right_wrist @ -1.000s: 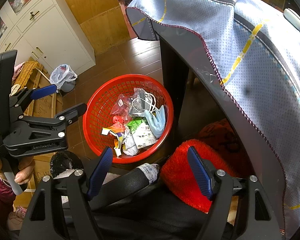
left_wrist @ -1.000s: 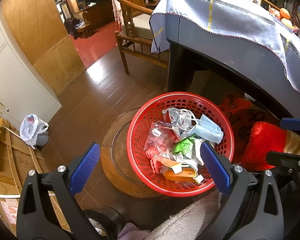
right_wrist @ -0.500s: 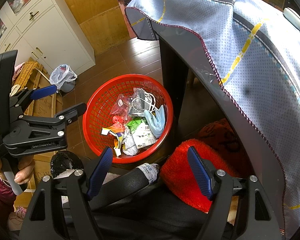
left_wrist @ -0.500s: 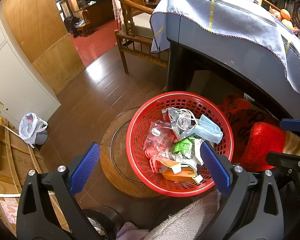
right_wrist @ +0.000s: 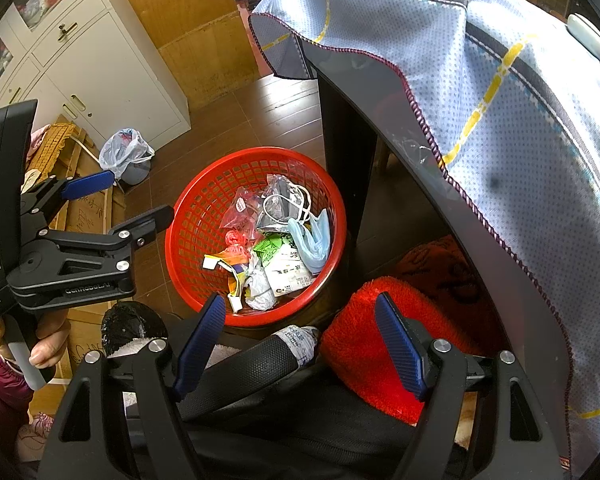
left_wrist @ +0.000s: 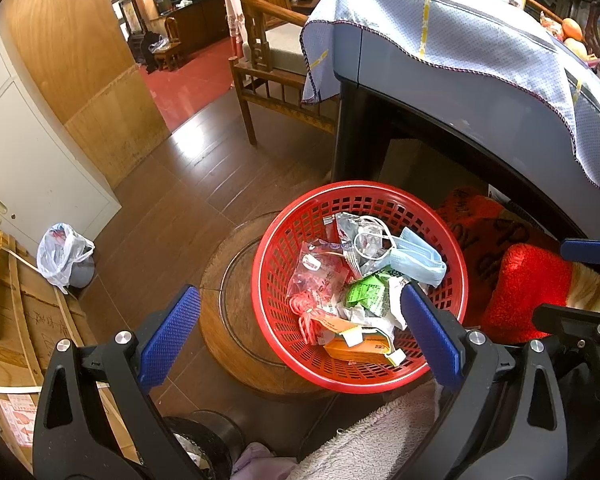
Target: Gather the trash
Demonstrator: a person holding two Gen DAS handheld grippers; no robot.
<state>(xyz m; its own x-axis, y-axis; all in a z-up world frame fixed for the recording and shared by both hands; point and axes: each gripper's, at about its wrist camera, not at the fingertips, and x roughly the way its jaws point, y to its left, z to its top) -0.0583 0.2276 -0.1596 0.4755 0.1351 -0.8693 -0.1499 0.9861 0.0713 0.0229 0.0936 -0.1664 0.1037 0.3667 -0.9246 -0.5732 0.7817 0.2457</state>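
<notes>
Left wrist view: left gripper (left_wrist: 300, 332) wide open, holding nothing, poised above the red basket (left_wrist: 456, 256) at lower centre. Best to pick one loose piece near the top, such as the blue face mask (left_wrist: 420, 256), and close gently on it. Basket full of crumpled wrappers (left_wrist: 364, 292), mixed colours.

Right wrist view: right gripper (right_wrist: 300, 342) also spread wide and empty, hanging over a plastic bottle (right_wrist: 296, 342) at lower centre, just below the basket. Looks like the next piece to collect.
</notes>
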